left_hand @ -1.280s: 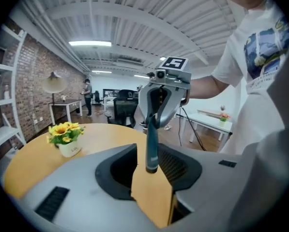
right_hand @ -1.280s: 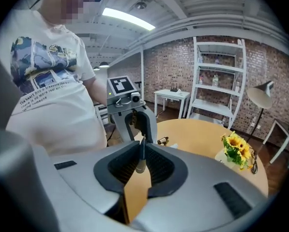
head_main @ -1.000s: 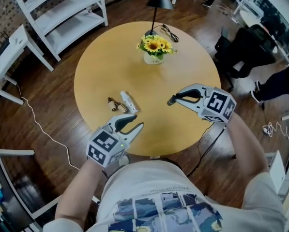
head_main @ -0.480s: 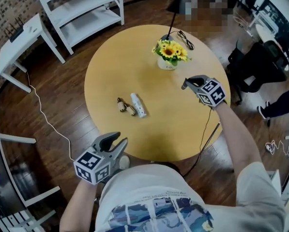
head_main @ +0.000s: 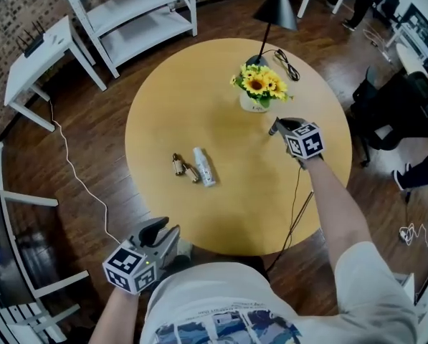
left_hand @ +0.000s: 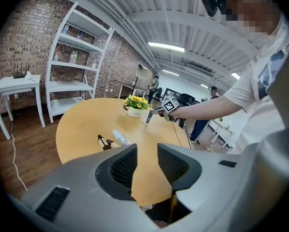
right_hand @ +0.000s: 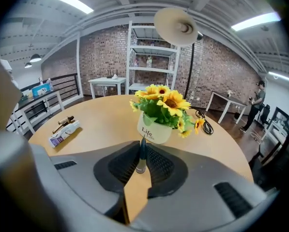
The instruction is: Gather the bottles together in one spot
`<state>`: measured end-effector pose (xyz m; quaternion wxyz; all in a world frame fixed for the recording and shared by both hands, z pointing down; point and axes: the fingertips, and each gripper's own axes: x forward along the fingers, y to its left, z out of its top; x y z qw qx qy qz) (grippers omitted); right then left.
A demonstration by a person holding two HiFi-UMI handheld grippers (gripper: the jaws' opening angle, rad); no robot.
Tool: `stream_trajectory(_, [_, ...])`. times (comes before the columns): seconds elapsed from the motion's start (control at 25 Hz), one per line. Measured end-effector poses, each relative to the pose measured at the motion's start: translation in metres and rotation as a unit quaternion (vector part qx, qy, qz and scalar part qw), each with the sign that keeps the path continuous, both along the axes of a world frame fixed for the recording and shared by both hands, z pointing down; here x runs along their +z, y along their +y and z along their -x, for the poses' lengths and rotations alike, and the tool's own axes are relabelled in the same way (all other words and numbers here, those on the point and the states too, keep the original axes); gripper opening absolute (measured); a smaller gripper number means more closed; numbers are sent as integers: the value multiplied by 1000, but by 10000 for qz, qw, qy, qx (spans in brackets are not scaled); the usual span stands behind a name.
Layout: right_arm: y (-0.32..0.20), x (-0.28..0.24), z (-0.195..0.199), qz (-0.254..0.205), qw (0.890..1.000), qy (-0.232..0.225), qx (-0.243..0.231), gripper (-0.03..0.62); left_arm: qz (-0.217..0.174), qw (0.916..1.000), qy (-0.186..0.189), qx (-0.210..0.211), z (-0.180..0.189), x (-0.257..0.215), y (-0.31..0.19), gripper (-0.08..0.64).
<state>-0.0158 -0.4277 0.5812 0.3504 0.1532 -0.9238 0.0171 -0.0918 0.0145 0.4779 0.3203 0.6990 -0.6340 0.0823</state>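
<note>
- The right gripper (head_main: 275,127) is at centre right of the head view, above the round wooden table (head_main: 178,84). It sits just below the white pot of sunflowers (head_main: 257,100).
- Its jaws are pressed onto a slender bottle (right_hand: 141,158). The bottle has a dark, tapering top and a paler lower part, and it stands upright between the pads.
- A white bottle (head_main: 203,166) lies on its side near the table's middle, left of the right gripper and well apart from it. Its label carries dark print.
- Two small brown bottles (head_main: 179,165) with dark caps lie just left of the white one. The nearer one is close against it, though I cannot tell whether they touch.
- The left gripper (head_main: 163,229) is at lower left, off the table's near edge. Its jaws are spread with nothing between them.
</note>
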Motion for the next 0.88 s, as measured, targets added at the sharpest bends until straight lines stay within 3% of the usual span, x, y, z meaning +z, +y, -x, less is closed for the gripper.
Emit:
stream_trajectory(0.24, [-18,11,5,130,9986,-350,371,38,152,9993,-239,235,-9,10,-25,130])
stream_trajectory(0.88, [-22,12,6,-13,9968,-448,667,81,169,9988,-269,385,-14,12,-40,130])
